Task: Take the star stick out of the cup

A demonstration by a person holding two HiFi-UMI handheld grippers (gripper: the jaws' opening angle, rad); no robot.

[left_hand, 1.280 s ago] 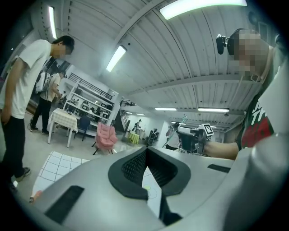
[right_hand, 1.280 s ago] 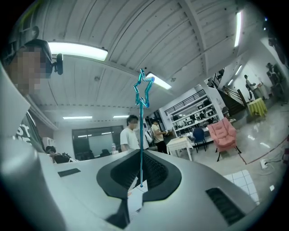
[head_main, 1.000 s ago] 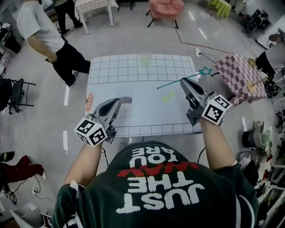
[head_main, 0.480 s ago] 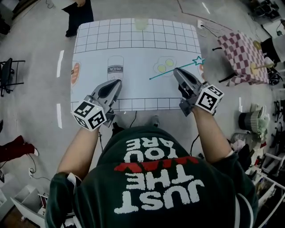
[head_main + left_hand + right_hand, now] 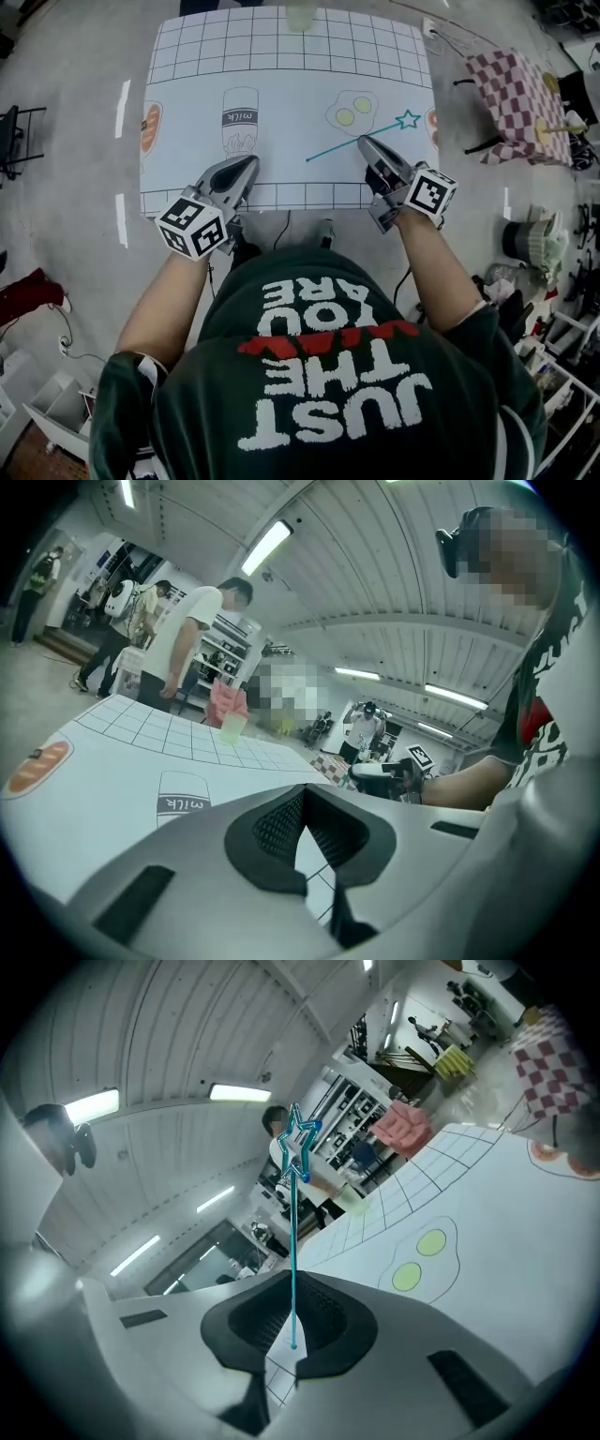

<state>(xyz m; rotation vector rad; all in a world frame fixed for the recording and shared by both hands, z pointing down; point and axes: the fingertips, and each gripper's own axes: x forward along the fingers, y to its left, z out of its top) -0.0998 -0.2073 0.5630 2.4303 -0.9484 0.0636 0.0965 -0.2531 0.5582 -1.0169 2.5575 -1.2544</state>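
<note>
My right gripper is shut on a thin teal stick above the near right of the white mat. Its outlined star points away to the right. In the right gripper view the stick runs up from between the pads to the star. The pale green cup stands at the mat's far edge, well away from the stick, and also shows as a small cup in the left gripper view. My left gripper hovers shut and holds nothing over the near left of the mat.
The mat carries printed pictures: a milk bottle and fried eggs. A checkered table stands to the right and a black chair to the left. A person stands beyond the table's far end.
The head view has tipped down, so the table sits higher in the frame. Both grippers have drawn back toward the near edge, the right one still carrying the stick.
</note>
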